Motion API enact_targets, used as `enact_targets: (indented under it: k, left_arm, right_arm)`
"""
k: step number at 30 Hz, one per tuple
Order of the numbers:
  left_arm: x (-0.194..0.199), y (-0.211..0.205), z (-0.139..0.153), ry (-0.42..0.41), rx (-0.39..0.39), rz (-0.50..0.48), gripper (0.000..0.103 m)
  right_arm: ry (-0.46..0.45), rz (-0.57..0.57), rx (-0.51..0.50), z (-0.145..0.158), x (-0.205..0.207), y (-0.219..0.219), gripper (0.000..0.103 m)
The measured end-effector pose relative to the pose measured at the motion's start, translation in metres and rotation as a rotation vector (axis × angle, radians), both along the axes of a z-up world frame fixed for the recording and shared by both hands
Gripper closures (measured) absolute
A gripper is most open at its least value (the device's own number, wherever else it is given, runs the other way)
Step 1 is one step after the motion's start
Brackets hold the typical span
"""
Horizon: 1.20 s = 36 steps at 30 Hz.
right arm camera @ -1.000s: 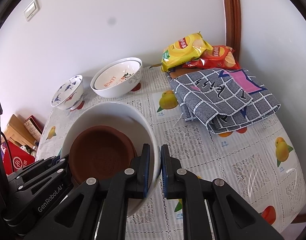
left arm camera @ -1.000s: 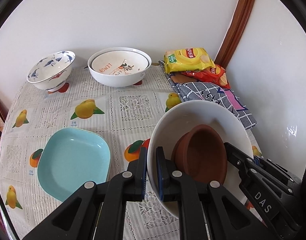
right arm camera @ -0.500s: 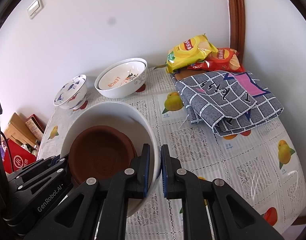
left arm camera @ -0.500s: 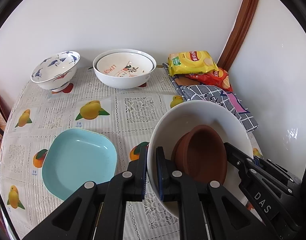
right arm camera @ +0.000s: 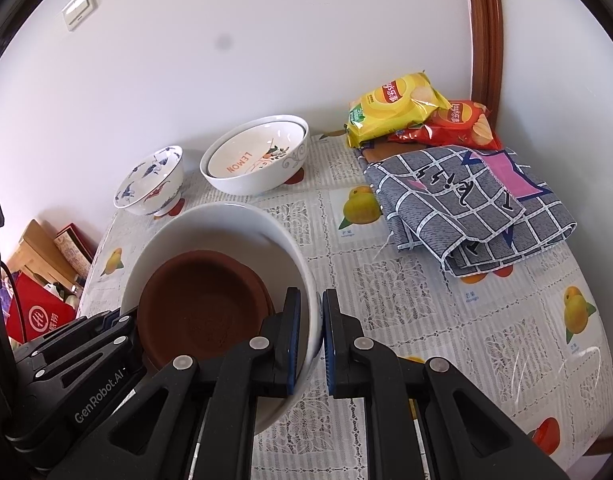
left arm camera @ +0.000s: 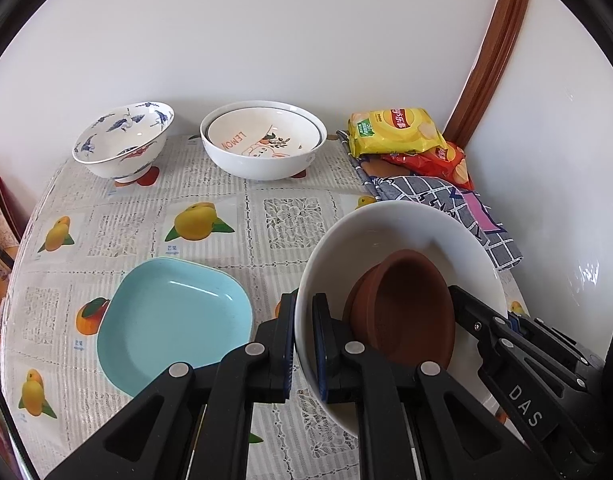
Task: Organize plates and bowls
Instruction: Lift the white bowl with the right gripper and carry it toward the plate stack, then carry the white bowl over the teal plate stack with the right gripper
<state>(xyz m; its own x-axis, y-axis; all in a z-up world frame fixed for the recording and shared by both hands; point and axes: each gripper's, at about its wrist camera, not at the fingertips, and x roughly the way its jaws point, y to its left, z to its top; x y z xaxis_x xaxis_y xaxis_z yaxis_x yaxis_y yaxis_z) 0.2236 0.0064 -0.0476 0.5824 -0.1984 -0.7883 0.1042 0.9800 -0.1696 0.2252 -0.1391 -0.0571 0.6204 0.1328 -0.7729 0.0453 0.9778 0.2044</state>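
Note:
A large white bowl (left arm camera: 386, 228) (right arm camera: 226, 216) with a brown clay bowl (left arm camera: 406, 304) (right arm camera: 202, 300) lying inside it is held between both grippers. My left gripper (left arm camera: 304, 344) is shut on its left rim. My right gripper (right arm camera: 310, 340) is shut on the opposite rim. Whether the bowl's base touches the tablecloth is hidden. A light blue square plate (left arm camera: 174, 320) lies on the cloth just left of it. At the back, a lemon-print bowl (left arm camera: 264, 140) (right arm camera: 254, 156) sits nested in a white bowl, and a blue-patterned footed bowl (left arm camera: 124, 136) (right arm camera: 150, 180) stands to its left.
Yellow and red crisp bags (left arm camera: 394, 130) (right arm camera: 394, 108) and a folded grey checked cloth (left arm camera: 446, 200) (right arm camera: 466, 208) fill the back right corner by the wall. Boxes (right arm camera: 38, 312) stand beyond the table's left edge. The fruit-print tablecloth (right arm camera: 426, 300) is bare on the right.
The table scene has drifted slightly to the right in both views. Both grips on the white bowl's rim are unchanged, and the brown bowl stays inside.

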Motion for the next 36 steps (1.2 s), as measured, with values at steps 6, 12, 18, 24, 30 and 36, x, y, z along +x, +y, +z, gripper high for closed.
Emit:
enact_targets:
  k: [6,12,18,24,30,36]
  left_arm:
    - [-0.001,0.004,0.001,-0.002,-0.003,0.008,0.094]
    - [-0.002,0.007,0.001,-0.001,-0.006,0.016,0.094]
    - [-0.003,0.013,0.001,0.001,-0.003,0.028,0.094]
    - [-0.002,0.019,0.001,0.002,-0.005,0.043,0.094]
    - [-0.002,0.026,0.000,0.004,-0.004,0.054,0.094]
    - [-0.002,0.033,0.000,0.006,-0.007,0.065,0.094]
  right_arm:
    - [-0.002,0.006,-0.003,0.000,0.001,0.004,0.092]
    - [0.000,0.012,-0.004,0.001,0.001,0.010,0.092]
    - [0.000,0.019,-0.003,0.000,0.002,0.016,0.092]
    - [0.000,0.034,-0.007,-0.001,0.005,0.023,0.092]
    - [-0.001,0.045,-0.007,-0.002,0.006,0.030,0.092]
    - [-0.002,0.057,-0.009,-0.002,0.007,0.037,0.092]
